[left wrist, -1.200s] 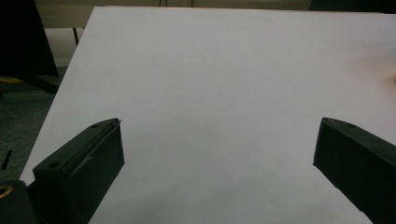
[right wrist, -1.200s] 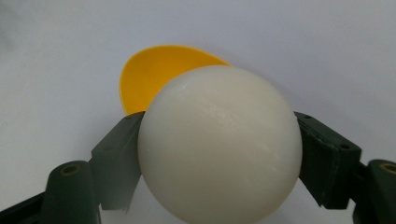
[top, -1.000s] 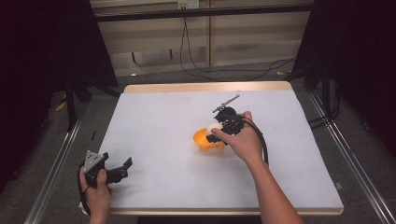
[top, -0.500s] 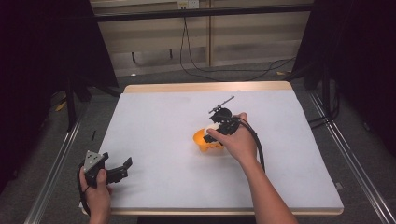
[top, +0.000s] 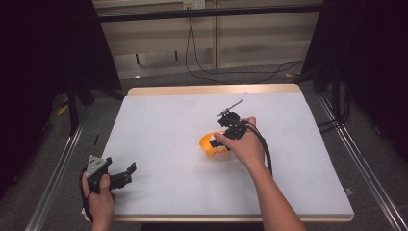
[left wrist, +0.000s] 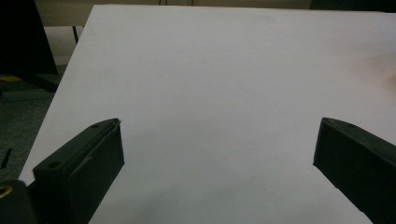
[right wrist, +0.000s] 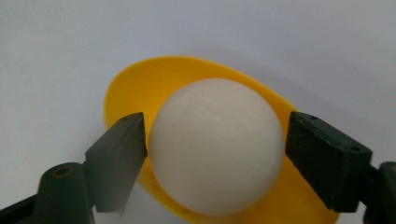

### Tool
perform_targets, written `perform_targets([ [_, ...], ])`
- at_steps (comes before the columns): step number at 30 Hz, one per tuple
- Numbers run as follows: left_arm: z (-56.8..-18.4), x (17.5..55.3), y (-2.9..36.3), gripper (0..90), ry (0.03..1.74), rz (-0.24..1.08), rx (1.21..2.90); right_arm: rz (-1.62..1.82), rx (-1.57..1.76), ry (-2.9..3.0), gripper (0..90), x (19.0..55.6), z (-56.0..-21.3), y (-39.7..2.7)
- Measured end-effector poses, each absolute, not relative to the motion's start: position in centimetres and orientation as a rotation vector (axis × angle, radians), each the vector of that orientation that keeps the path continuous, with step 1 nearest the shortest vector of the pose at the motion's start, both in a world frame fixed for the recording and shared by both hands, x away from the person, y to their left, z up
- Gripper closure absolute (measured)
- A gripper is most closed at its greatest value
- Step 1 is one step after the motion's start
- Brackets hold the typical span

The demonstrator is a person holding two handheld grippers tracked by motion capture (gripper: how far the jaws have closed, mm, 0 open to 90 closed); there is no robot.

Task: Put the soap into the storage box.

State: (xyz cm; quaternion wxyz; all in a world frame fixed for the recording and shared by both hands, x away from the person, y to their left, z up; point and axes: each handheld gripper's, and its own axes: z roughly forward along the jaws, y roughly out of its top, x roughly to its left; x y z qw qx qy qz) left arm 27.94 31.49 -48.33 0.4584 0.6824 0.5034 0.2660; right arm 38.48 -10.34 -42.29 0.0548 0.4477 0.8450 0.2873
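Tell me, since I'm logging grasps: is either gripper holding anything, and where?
Nothing held: right gripper's jaws, just opening, flank the white ball in the yellow bowl; left gripper is open.

Right forearm reaches from the near edge toward mid-table, right hand [top: 246, 149] wrapped over the right gripper [right wrist: 215, 144], which tips downward. Its jaws have just been opening and stand slightly parted. Left hand [top: 98, 195] sits low at the near-left corner, holding the left gripper [top: 120, 174] about level, jaws spread wide, pointing right.
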Motion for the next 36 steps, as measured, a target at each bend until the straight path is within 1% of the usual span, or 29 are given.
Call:
perform_targets([
  [10, -48.3, 27.9, 31.5, 1.6, 1.238, 0.657, 1.683, 0.943, 1.375, 2.461, 11.3, 37.5, -41.1, -12.6],
  [13, -48.3, 27.9, 31.5, 1.6, 1.238, 0.658, 1.685, 0.970, 1.376, 2.412, 8.6, 36.8, -41.0, -14.3],
  [21, -48.3, 27.9, 31.5, 1.6, 1.237, 0.657, 1.685, 1.007, 1.413, 2.345, 5.1, 35.7, -40.9, -17.3],
  [27, -48.3, 27.9, 31.4, 1.6, 1.237, 0.657, 1.683, 1.050, 1.428, 2.267, 0.0, 34.5, -41.5, -20.2],
  [36, -48.3, 27.9, 31.4, 1.7, 1.238, 0.662, 1.683, 1.085, 1.409, 2.207, 0.0, 32.6, -42.5, -22.7],
])
